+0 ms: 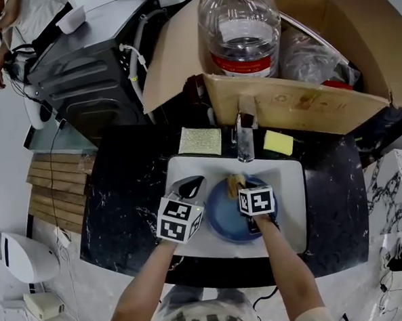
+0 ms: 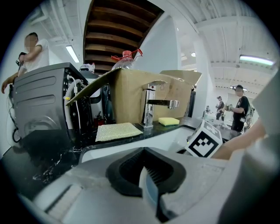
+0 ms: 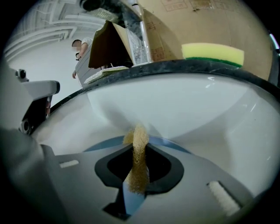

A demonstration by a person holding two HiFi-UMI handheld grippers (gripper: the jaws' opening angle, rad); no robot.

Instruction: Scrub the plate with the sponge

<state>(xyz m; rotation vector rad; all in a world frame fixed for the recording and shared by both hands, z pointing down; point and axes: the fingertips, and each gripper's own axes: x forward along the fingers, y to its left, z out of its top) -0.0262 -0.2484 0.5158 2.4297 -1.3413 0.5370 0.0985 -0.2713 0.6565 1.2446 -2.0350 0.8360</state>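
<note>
A blue plate (image 1: 225, 223) lies in the white sink basin (image 1: 291, 191). My left gripper (image 1: 189, 188) is at the plate's left side, and in the left gripper view its jaws (image 2: 148, 183) are shut on the thin blue plate rim (image 2: 152, 194). My right gripper (image 1: 240, 188) is over the plate, shut on a tan sponge (image 1: 235, 182). In the right gripper view the sponge (image 3: 138, 159) stands up between the jaws, its tip at the plate's far rim (image 3: 103, 143). The right gripper's marker cube hides part of the plate.
A chrome faucet (image 1: 244, 137) stands behind the basin, with a yellow-green sponge (image 1: 279, 142) to its right and a scouring cloth (image 1: 200, 141) to its left on the black counter. A cardboard box (image 1: 299, 103) with a water bottle (image 1: 241, 32) crowds the back. A grey machine (image 1: 87, 75) stands at far left.
</note>
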